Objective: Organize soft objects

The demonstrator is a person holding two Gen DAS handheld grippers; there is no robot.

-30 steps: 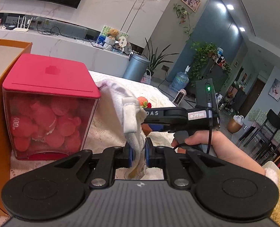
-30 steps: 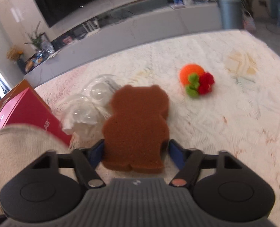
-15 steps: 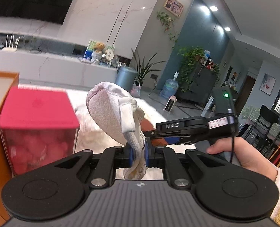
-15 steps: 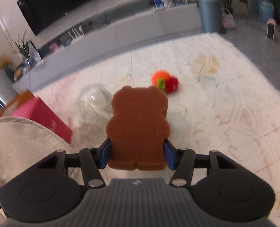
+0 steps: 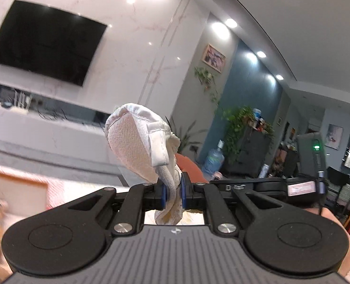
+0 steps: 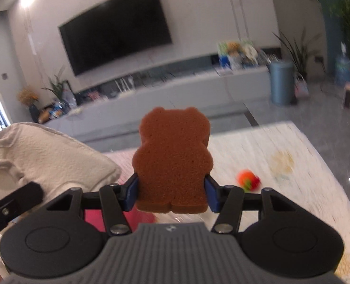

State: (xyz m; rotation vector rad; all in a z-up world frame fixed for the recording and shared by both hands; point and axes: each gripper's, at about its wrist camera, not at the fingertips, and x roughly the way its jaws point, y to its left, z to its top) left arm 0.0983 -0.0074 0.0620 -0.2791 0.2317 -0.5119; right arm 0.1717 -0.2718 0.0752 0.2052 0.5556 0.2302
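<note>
Brown bear sponge [image 6: 173, 161] upright, head up, squeezed in right gripper [image 6: 171, 193] — feet cut off; white cloth [image 5: 141, 146] pinched in left gripper [image 5: 173, 194], bulging upward — lower end hidden.

Left wrist view: cloth [image 5: 139, 146] pinched between the fingers of the left gripper [image 5: 173, 195], bulk rising ahead and left of the tips, lower end hanging below; right gripper [image 5: 264, 187] just right of the tips, crossing sideways; box edge [image 5: 16, 189] low at far left.

Right wrist view: bear sponge [image 6: 173, 163] upright between the fingers of the right gripper [image 6: 171, 195]; cloth left of them; plush toy [image 6: 248, 179] on table [image 6: 305, 165], ahead and right.
</note>
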